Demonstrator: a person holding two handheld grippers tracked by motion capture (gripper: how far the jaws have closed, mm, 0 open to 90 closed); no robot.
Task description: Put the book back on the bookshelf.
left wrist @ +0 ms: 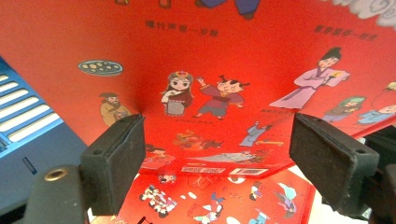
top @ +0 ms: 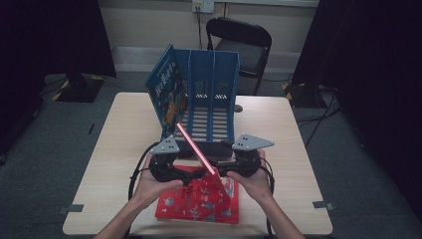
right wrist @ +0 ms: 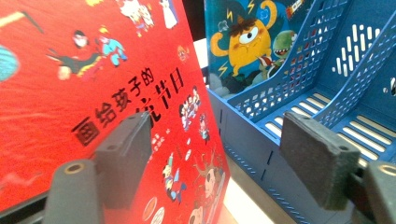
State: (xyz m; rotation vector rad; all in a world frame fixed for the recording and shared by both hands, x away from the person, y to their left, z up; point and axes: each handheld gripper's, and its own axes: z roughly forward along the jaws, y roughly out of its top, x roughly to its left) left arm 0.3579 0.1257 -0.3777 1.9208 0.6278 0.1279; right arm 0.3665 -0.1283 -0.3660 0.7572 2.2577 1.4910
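- Red picture book, centre of the high view: I have it tilted on edge between my two hands, its lower edge on a second red book that lies flat at the bottom centre of the surface. The tilt, I judge, readies it for standing in the blue file rack just behind.
- Blue picture book, upper left of centre: leans against the rack's left wall, so the three slots look free.
- Left hand-held gripper: at the book's left side. In the left gripper view its jaws stand wide apart with the red back cover ahead of them; the pads press on nothing that I can see.
- Right hand-held gripper: at the book's right side. In the right gripper view the jaws are parted, the left pad close to the front cover; I cannot tell whether it touches.
- Pose: both forearms enter from the bottom edge, palms cupped under the tools, grippers pointing inward at the book.
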